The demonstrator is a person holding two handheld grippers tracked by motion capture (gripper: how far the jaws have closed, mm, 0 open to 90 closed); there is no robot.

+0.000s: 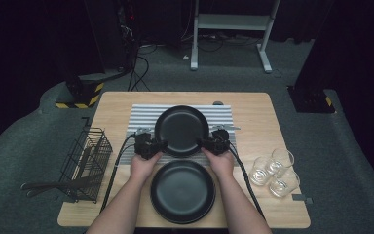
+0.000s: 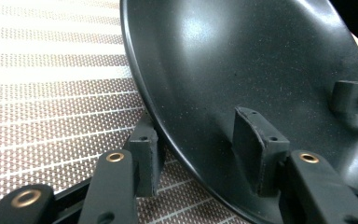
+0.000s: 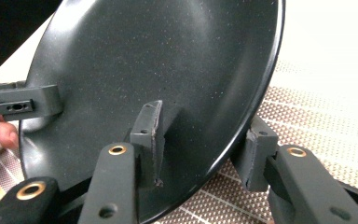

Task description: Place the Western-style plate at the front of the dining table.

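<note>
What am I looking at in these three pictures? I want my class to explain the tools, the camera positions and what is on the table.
A person sits at a wooden table, holding hand-operated tongs in each hand: the left tongs and the right tongs. One camera looks down from above; the other two ride on the tongs and look along their black jaws. Both tongs grip opposite rims of a black plate above a striped mat. A second black plate lies nearer the person, with a wire rack to the left and three glasses to the right.

No readable text, labels or numbers.
</note>
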